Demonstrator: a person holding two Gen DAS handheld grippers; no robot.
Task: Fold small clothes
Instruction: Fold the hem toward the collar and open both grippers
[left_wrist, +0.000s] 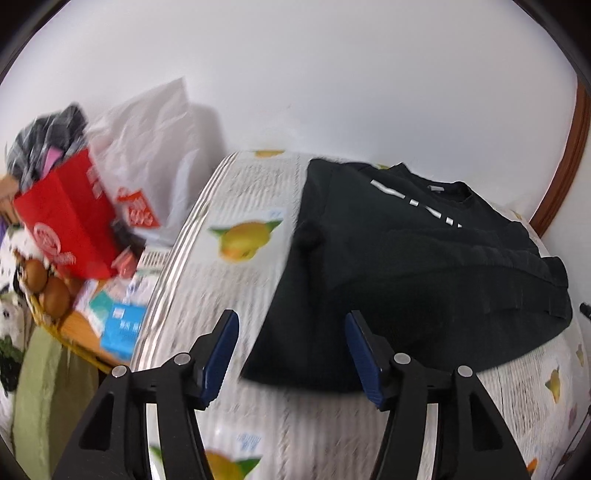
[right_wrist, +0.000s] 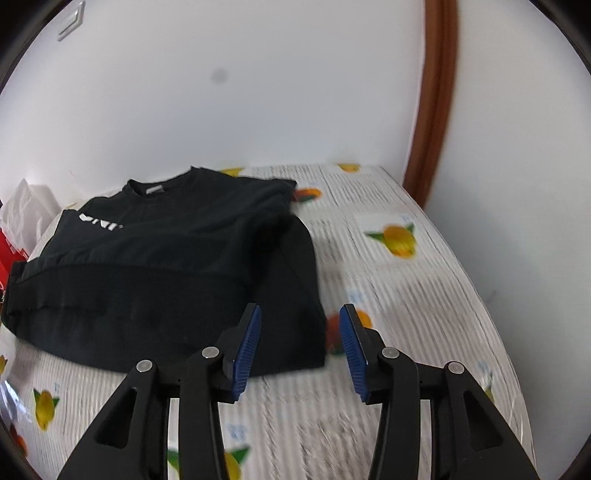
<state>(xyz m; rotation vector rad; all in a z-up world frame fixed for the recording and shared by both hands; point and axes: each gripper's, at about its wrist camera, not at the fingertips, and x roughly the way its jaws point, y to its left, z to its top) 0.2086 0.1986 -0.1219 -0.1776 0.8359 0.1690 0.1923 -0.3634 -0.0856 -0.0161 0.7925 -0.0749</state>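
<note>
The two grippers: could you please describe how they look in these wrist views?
The left gripper and right gripper look alike: matte black angular arms with triangular cut-outs and round silver pivot pins, ending in fingers faced with ribbed blue pads. No cables, markings or sleeves show.

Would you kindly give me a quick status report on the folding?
Left gripper open, right gripper open, both empty. Black shirt partly folded on the table. Nothing in the way.

white lettering (right_wrist: 101, 224) on black shirt (right_wrist: 166, 266): partly covered by a fold, unreadable. red bag (left_wrist: 70, 225) and clutter beside it: motion-blurred. surface (right_wrist: 406, 295) print: smeared.
</note>
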